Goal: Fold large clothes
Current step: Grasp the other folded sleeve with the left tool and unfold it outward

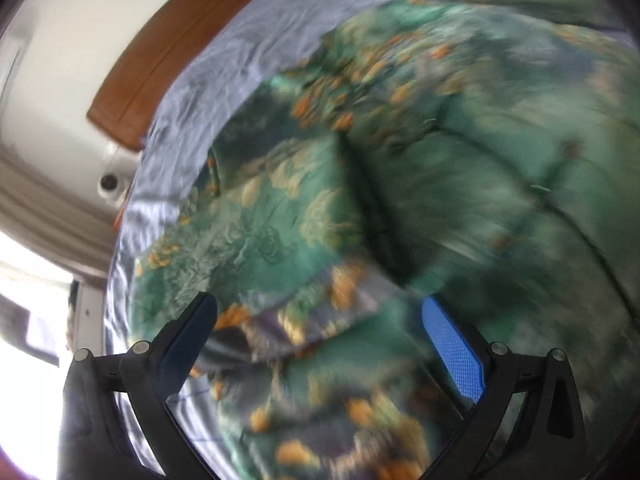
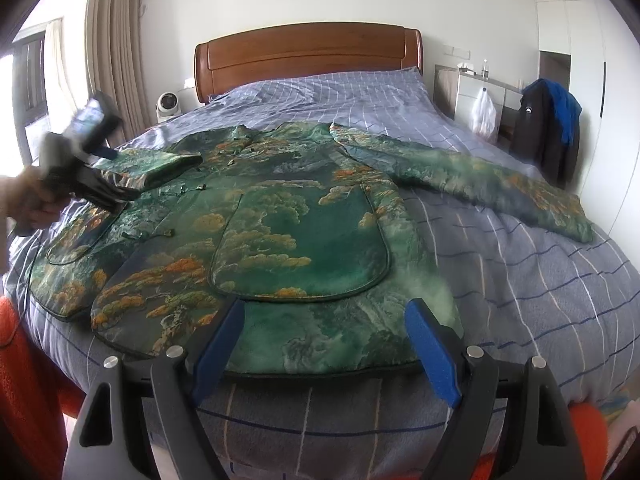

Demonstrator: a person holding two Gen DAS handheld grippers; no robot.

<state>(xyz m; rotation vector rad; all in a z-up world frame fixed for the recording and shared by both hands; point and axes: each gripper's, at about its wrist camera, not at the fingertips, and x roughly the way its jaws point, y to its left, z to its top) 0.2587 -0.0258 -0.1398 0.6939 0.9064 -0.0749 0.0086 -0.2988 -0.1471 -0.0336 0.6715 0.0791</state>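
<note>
A green jacket (image 2: 280,216) with orange and gold cloud patterns lies face up on the bed. Its right sleeve (image 2: 480,176) stretches out to the right. Its left sleeve (image 2: 160,164) is folded in over the chest. My left gripper (image 2: 116,196) hovers by that folded sleeve at the jacket's left side. In the left wrist view my left gripper (image 1: 320,320) is open just above the blurred fabric (image 1: 400,160), holding nothing. My right gripper (image 2: 324,328) is open and empty above the jacket's bottom hem at the bed's near edge.
The bed has a blue-grey checked cover (image 2: 520,280) and a wooden headboard (image 2: 308,56). A small white fan (image 2: 167,106) stands at the left of the headboard. A chair with dark and blue clothes (image 2: 548,128) stands at the right. Curtains (image 2: 112,48) hang at the left.
</note>
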